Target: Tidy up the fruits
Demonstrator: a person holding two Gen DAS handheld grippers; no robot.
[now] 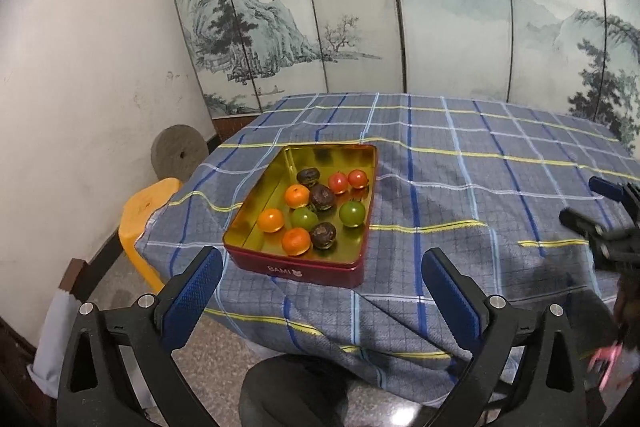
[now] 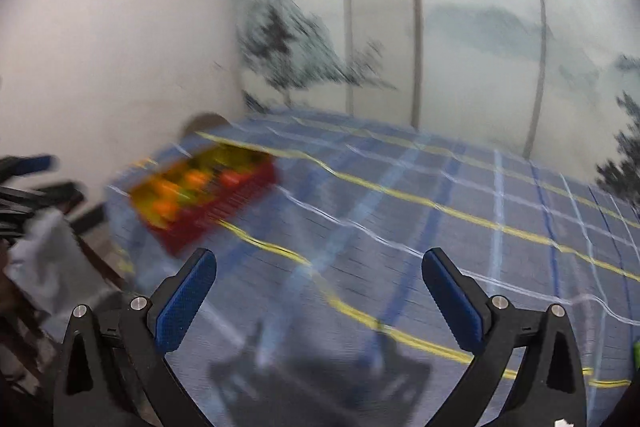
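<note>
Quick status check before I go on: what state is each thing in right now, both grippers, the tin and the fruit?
left gripper: jaws open, empty, short of the tin
right gripper: jaws open, empty; view motion-blurred
red tin: lidless, flat on the checked cloth
oranges: three, in the tin
green fruits: two, in the tin
red fruits: two, side by side in the tin
dark fruits: three, in the tin

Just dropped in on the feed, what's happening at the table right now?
Nothing is being held at the moment. The left gripper is open and sits short of the red tin on the checked tablecloth. The tin holds small fruits in orange, green, red and dark brown, all mixed together. The right gripper is open too and empty; its view is heavily blurred, so it looks to be in motion, with the tin off to its left.
</note>
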